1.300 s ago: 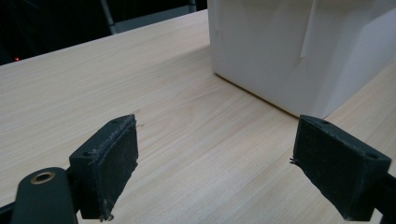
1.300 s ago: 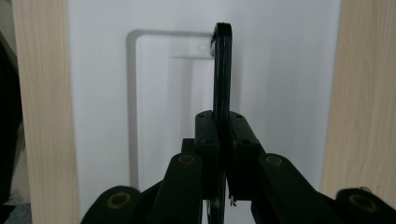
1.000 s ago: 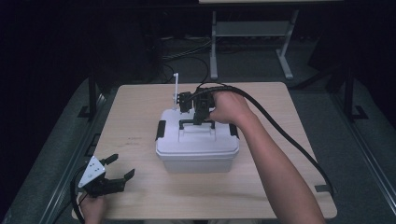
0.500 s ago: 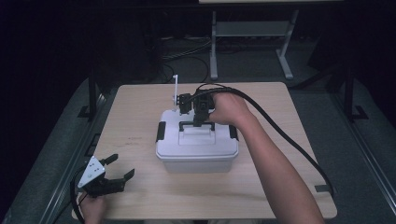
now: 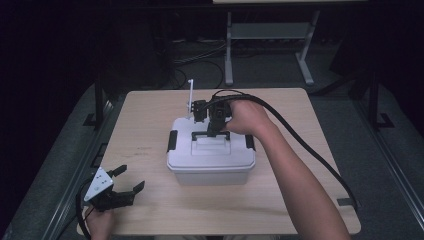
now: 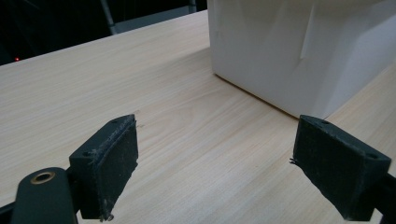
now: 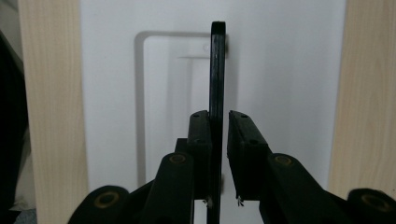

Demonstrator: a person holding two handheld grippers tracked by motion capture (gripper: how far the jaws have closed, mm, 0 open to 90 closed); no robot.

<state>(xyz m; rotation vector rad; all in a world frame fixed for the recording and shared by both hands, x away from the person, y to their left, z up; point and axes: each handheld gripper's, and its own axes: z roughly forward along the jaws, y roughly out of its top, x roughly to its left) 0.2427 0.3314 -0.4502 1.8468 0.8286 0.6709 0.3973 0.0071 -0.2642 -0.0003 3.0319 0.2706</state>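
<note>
A white lidded box [image 5: 210, 162] stands in the middle of the wooden table [image 5: 145, 115], with a black handle [image 5: 210, 134] on its lid. My right gripper [image 5: 214, 131] reaches down from behind and is shut on that handle. In the right gripper view the handle [image 7: 217, 60] stands edge-on and upright between the jaws of the right gripper [image 7: 219, 121], above the white lid [image 7: 280, 70]. My left gripper [image 5: 131, 177] rests open near the table's front left corner. Its jaws [image 6: 215, 140] are spread wide over bare wood, with the box's wall [image 6: 289, 51] a short way ahead.
Black latches sit on the box's left [image 5: 172, 140] and right [image 5: 249, 142] ends. A thin white upright rod [image 5: 190, 97] stands just behind the box. The right gripper's thick cable [image 5: 310, 150] trails across the table's right side. Dark floor and a metal stand lie beyond.
The right gripper has dipped slightly toward the lid while keeping hold of the handle. The left gripper has stayed in place.
</note>
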